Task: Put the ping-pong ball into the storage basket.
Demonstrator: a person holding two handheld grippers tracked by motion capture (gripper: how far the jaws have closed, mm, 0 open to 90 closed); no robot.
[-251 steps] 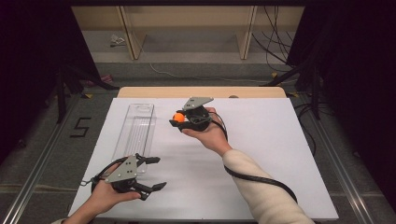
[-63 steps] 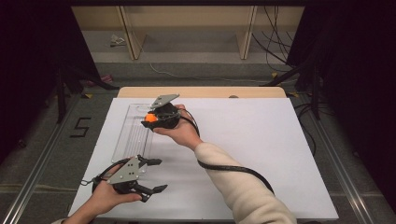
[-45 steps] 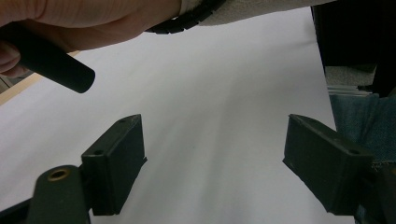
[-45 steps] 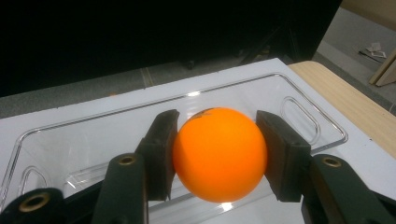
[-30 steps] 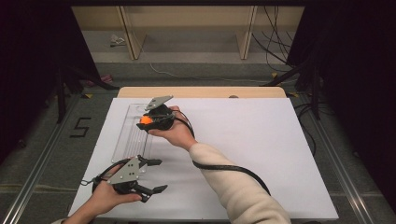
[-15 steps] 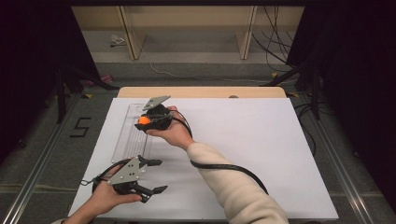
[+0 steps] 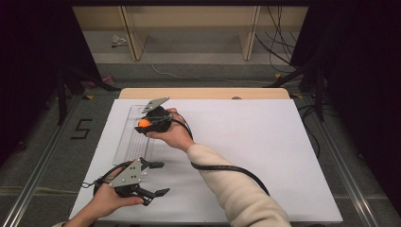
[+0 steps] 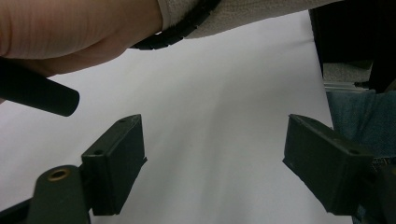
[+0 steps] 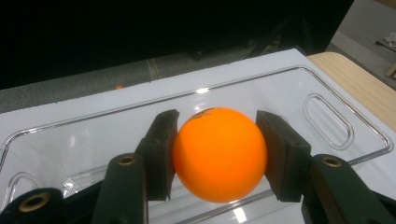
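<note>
White sheet [image 7: 265, 137] covers the table — a wooden edge [image 7: 203, 93] shows along its far side. Floor beyond: pale shelving frame [image 7: 189, 28], loose cables [image 7: 279, 42]. A "5" mark [image 7: 81, 128] lies left of the table.

One orange ball [image 9: 218, 154], one clear tray [image 9: 327, 122] (two grippers)

Left gripper [image 8: 215, 158] held wide open above the white table [image 8: 224, 107], beneath a person's cream sleeve [image 8: 243, 18].

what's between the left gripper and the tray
Nothing: in the high view, bare white table separates the open left gripper from the clear tray.
</note>
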